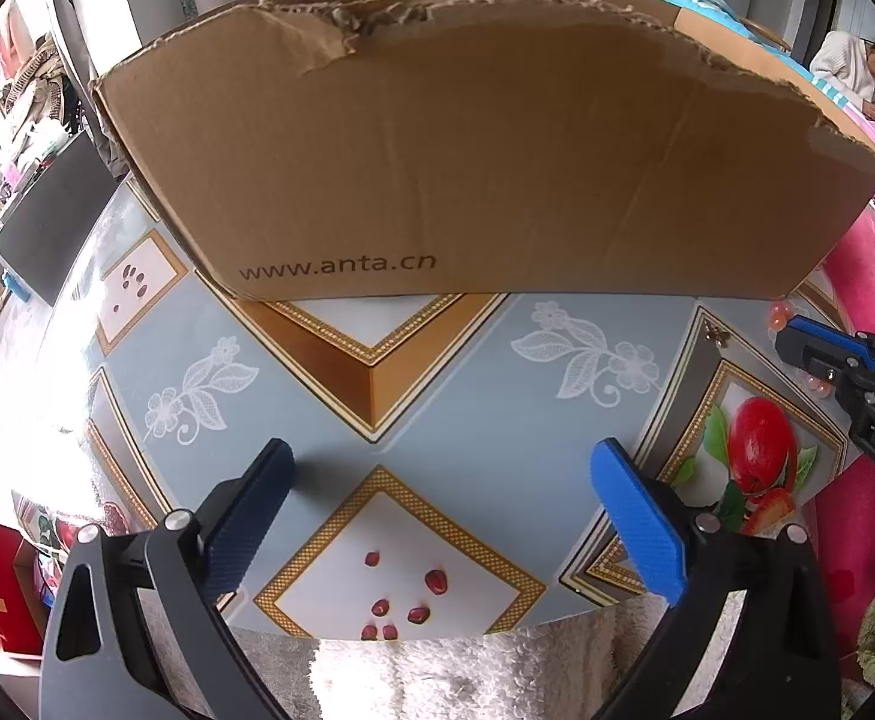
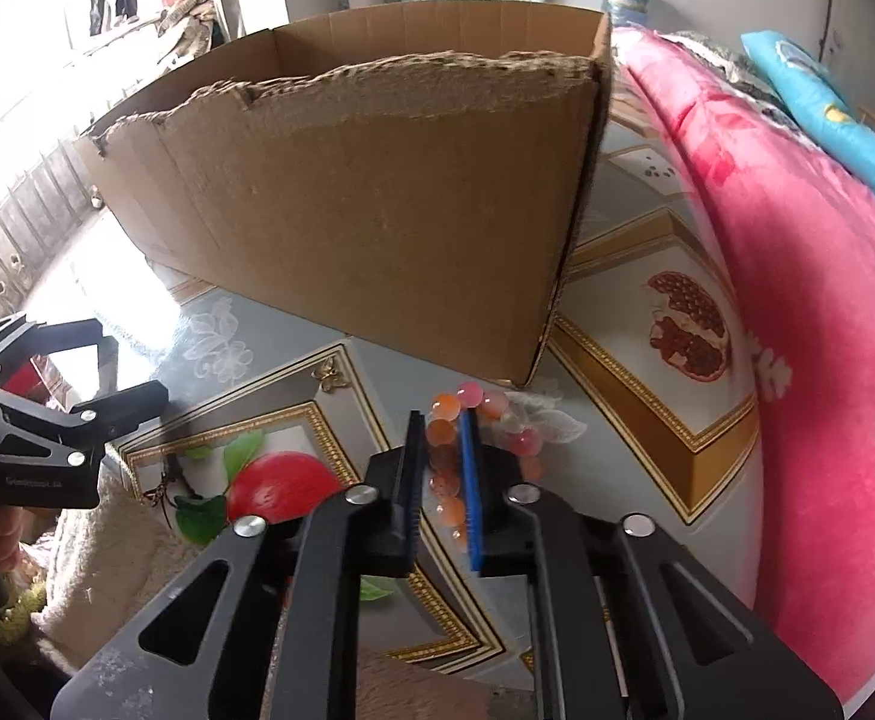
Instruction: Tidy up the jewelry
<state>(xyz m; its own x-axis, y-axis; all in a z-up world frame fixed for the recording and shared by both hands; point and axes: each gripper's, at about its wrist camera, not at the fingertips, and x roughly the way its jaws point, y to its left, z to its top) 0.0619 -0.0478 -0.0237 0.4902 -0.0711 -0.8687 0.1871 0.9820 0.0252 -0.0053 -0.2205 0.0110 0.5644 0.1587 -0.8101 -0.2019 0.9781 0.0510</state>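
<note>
A bracelet of pink and orange beads (image 2: 473, 405) lies on the patterned tabletop just in front of the near right corner of a torn brown cardboard box (image 2: 377, 222). My right gripper (image 2: 442, 420) is shut on the bracelet, with several beads pinched between its blue pads. In the left wrist view the right gripper (image 1: 797, 348) shows at the far right with beads (image 1: 778, 315) beside it. My left gripper (image 1: 437, 462) is open and empty, low over the table in front of the box (image 1: 467, 168). A small gold butterfly ornament (image 2: 330, 377) lies left of the bracelet.
The table (image 1: 467, 396) carries a glossy blue, gold and fruit-print cover. A pink floral blanket (image 2: 827, 330) borders it on the right. A white fluffy cloth (image 1: 467, 678) hangs at the near edge. A person (image 1: 857, 69) sits far back right.
</note>
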